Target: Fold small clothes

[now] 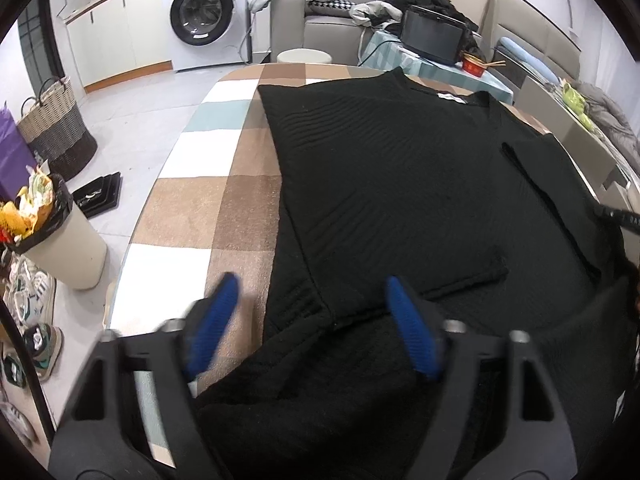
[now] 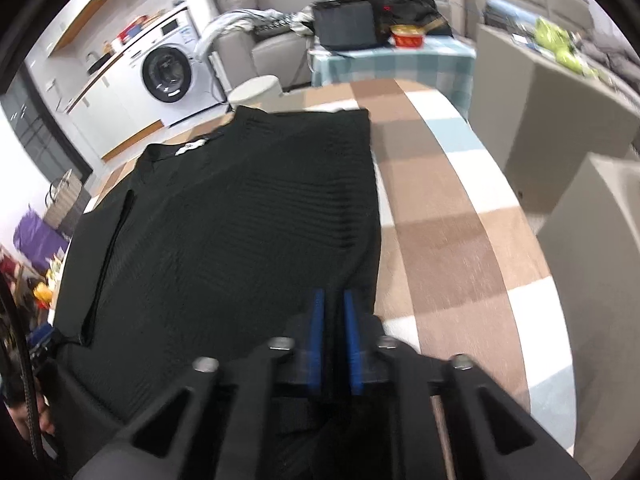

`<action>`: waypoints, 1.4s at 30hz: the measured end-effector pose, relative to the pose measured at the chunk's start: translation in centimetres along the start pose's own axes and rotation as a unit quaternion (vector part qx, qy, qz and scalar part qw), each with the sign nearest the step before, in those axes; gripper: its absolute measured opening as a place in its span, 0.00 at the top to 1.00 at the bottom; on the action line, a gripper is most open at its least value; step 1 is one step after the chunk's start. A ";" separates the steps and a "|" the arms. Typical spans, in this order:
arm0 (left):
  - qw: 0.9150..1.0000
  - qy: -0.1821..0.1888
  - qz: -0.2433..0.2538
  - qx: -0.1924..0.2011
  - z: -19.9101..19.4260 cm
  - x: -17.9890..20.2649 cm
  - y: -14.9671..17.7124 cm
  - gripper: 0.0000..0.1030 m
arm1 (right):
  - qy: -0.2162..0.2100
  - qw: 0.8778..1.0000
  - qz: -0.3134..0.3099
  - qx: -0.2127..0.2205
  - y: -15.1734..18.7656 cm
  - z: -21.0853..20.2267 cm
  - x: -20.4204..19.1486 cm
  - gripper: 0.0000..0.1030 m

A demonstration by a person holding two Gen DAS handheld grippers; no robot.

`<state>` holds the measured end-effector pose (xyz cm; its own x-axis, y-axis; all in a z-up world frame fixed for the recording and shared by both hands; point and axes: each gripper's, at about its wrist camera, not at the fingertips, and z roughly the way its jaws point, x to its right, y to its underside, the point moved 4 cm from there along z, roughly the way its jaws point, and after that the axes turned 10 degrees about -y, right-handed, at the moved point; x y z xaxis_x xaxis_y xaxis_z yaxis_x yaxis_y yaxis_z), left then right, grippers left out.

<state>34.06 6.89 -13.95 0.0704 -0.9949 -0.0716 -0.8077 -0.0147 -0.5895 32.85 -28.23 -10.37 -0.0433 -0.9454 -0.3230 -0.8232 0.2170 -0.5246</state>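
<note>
A black knit sweater (image 1: 380, 168) lies flat on the table with the checked cloth (image 1: 192, 208), its collar label toward the far end and its sleeves folded in over the body. My left gripper (image 1: 312, 296) is open at the near left hem. One blue pad (image 1: 404, 312) is over the fabric, the other (image 1: 222, 304) over the cloth, and neither presses the hem. In the right wrist view the sweater (image 2: 240, 208) fills the left half. My right gripper (image 2: 334, 300) is shut on its near right hem, with black fabric pinched between the pads.
Left of the table stand a full waste bin (image 1: 60, 236), a woven basket (image 1: 56, 128) and shoes (image 1: 36, 308). Beyond the far end are a round stool (image 1: 304, 56), a washing machine (image 1: 204, 12) and a side table (image 2: 400, 60) with a black box and a red bowl. Beige furniture (image 2: 560, 128) flanks the right.
</note>
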 end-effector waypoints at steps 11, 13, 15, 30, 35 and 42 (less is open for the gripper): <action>1.000 -0.005 -0.011 0.005 -0.1 -1.3 -0.5 0.82 | 0.009 1.000 0.009 0.001 0.7 -1.6 0.3 0.87; 1.000 -0.005 -0.016 0.009 -0.4 -1.2 -0.4 0.81 | 0.004 1.000 0.003 0.007 1.2 -2.5 -0.3 0.85; 1.000 -0.005 -0.013 0.010 -0.7 -1.0 -0.4 0.75 | -0.011 1.000 -0.005 0.007 1.9 -3.3 -1.3 0.74; 0.998 0.021 -0.050 0.031 -4.1 -1.0 0.1 0.16 | -0.060 0.993 -0.082 -0.052 6.5 -1.4 -8.1 0.61; 0.998 0.020 -0.047 0.031 -4.7 -1.0 0.8 0.16 | -0.045 0.991 -0.110 -0.055 7.2 0.4 -9.3 0.61; 0.999 0.018 -0.038 0.028 -4.7 -0.6 1.1 0.16 | -0.022 0.995 -0.094 -0.019 4.8 2.1 -9.4 0.91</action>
<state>30.42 6.97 -10.80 0.1091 -0.9940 0.0040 -0.7671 -0.0868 -0.6357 30.52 -17.83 -11.55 0.1370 -0.9566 -0.2573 -0.8357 0.0279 -0.5485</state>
